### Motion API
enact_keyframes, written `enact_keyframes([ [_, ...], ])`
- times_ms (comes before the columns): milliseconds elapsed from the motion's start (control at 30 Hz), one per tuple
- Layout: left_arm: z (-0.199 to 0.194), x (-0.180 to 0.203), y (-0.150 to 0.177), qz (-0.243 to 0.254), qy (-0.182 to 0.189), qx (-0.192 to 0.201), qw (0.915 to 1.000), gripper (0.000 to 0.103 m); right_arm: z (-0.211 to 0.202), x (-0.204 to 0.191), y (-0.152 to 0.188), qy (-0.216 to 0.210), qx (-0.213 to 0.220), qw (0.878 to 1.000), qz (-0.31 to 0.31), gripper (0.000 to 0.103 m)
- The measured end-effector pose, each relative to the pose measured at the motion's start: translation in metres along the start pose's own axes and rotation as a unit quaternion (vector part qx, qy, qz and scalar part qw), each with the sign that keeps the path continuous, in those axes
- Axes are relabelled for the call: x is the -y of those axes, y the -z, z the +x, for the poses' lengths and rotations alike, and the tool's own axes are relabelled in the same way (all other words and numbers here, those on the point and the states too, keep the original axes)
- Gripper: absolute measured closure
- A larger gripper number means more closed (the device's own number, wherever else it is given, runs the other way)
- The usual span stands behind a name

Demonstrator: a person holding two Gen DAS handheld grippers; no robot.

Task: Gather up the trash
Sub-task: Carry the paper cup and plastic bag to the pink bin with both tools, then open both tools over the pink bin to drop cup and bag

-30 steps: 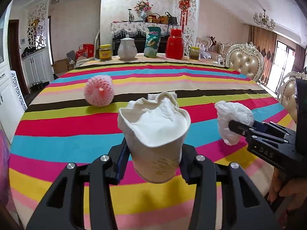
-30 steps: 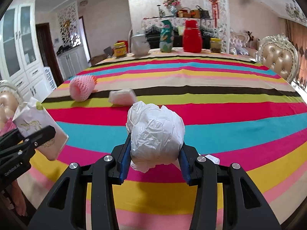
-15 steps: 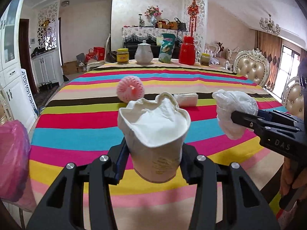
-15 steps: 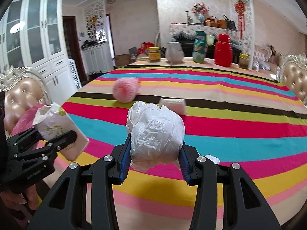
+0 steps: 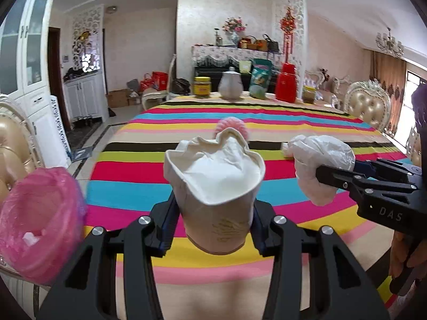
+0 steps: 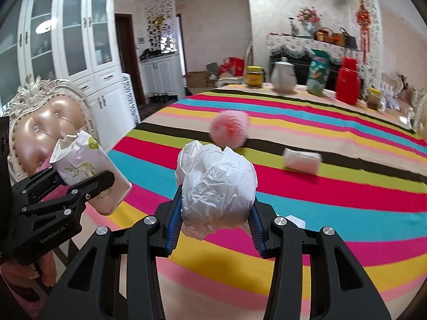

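My left gripper [image 5: 212, 226] is shut on a crumpled white paper cup [image 5: 213, 184], held above the striped table's near edge. In the right wrist view the same cup [image 6: 88, 170] and left gripper [image 6: 85, 186] show at the left. My right gripper [image 6: 213, 221] is shut on a crumpled white plastic bag [image 6: 216, 186]; that bag [image 5: 320, 165] also shows at the right of the left wrist view. A pink-lined trash bin [image 5: 37, 224] sits at the lower left, beside the table. On the table lie a pink foam fruit net [image 6: 229, 129] and a white tissue pack [image 6: 301, 160].
The striped tablecloth [image 5: 293, 133] covers a long table. At its far end stand a yellow-lidded jar [image 5: 202, 87], a white teapot [image 5: 230, 85], a green pouch [image 5: 260, 78] and a red flask [image 5: 287, 82]. Padded chairs [image 6: 45, 125] flank the table. A scrap of white plastic [image 6: 293, 220] lies behind my right finger.
Both grippers have swung left and drawn back toward the table's near left corner with their loads. The pink bin has come into the left wrist view.
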State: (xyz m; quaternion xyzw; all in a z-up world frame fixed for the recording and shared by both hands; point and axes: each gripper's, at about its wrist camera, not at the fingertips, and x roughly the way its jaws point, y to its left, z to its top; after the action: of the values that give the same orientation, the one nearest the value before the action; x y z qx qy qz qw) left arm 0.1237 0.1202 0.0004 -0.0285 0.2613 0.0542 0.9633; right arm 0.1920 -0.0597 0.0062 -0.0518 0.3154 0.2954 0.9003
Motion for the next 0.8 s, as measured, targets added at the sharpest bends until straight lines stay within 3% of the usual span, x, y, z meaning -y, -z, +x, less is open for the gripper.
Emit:
enact_keyframes([
  [300,-0.035,-0.082,0.0,-0.034,-0.063,0.02,0.9972,0.058,0.033,-0.077,-0.023,-0.077,-0.004,0.996,-0.047,0.06],
  [600,-0.065,-0.19,0.0,-0.083,-0.151,0.024,0.9847,0.058,0.075,-0.173,-0.042,-0.159,-0.014,0.983,-0.095,0.06],
  [800,-0.064,-0.254,0.012,-0.113,-0.179,0.003,0.9773,0.058,0.102,-0.23,-0.055,-0.206,-0.021,0.97,-0.124,0.06],
])
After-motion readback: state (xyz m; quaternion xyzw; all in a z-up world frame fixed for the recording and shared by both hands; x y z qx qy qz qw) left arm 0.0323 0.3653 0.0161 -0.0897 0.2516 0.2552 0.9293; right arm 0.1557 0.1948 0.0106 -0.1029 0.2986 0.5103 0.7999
